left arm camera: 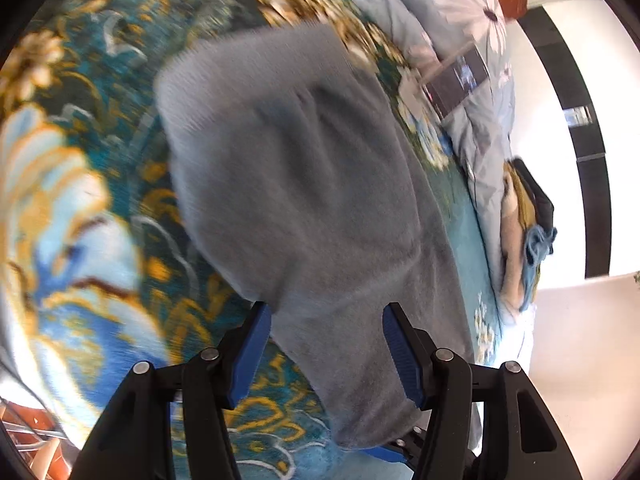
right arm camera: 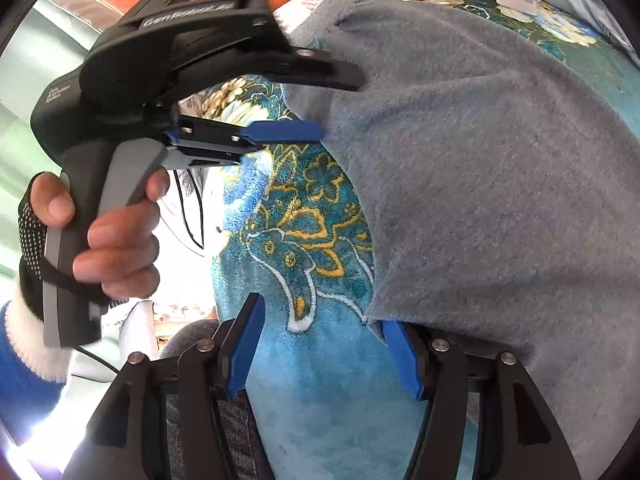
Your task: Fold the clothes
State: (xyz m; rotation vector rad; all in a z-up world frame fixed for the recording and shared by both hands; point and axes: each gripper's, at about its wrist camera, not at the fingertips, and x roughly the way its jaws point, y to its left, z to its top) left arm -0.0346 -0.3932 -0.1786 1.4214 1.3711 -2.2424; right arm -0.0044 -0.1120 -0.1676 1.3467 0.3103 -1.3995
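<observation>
Both grippers — L point(left arm camera: 326, 350), R point(right arm camera: 324, 350) — fingers spread, nothing gripped. Grey cloth point(left arm camera: 304, 184) on bed point(left arm camera: 80, 200), edge over R finger. Risk: snag drags cloth, wrecks fold.

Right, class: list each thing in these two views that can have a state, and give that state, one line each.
Grey fleece garment: spread flat on the teal floral blanket, not yet folded.
Left gripper: jaws open, straddling the garment's edge.
Right gripper: jaws open, at the garment's edge.
Dark phone on its white stand: propped up, screen lit.
</observation>
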